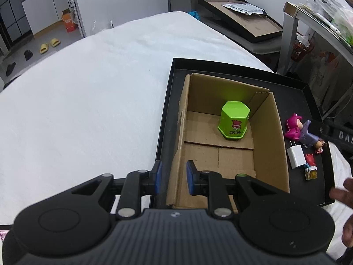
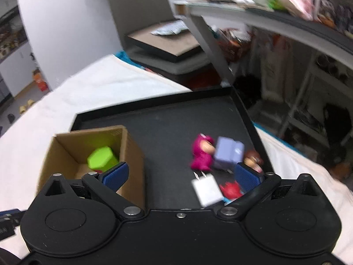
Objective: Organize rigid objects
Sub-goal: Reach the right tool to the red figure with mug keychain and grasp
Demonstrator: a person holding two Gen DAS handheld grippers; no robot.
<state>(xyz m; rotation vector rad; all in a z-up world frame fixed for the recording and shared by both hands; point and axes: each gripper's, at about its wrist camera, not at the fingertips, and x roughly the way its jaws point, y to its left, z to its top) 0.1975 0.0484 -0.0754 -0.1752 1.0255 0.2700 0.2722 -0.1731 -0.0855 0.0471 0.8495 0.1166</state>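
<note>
On a white, towel-like cloth (image 1: 88, 92) spread over the table sits a shallow black tray (image 1: 242, 65), and in its left part an open cardboard box (image 1: 271, 145) stands with its flaps up. Beyond the table's far edge I see a second black tray (image 1: 242, 19) with a brown lining, resting tilted on a dark seat with a crumpled white paper in it. To the right runs a grey shelf (image 1: 313, 19) loaded with plastic bags. Far left, on the floor, lie one pair of yellow slippers (image 1: 49, 45) and an orange carton (image 1: 70, 22) by a white wall.

Counting: one green hexagonal container (image 1: 235, 119) stands upside down inside the box, near its far right corner. On the bare tray floor right of the box lie four loose things: one magenta dinosaur figure (image 1: 292, 127), one figure in a lilac coat (image 1: 308, 135) touching it, one white plug adapter (image 1: 296, 155), and one small red figure (image 1: 311, 162) just beside the adapter.

My left gripper (image 1: 174, 180) hovers over the box's near left wall, its blue pads (image 1: 190, 180) a narrow gap apart and holding nothing. My right gripper (image 2: 181, 175) hangs above the tray, jaws spread wide and empty, with the adapter and red figure lying between the fingers in its blurred view. A bare hand (image 1: 344, 195) shows at the tray's near right corner.
</note>
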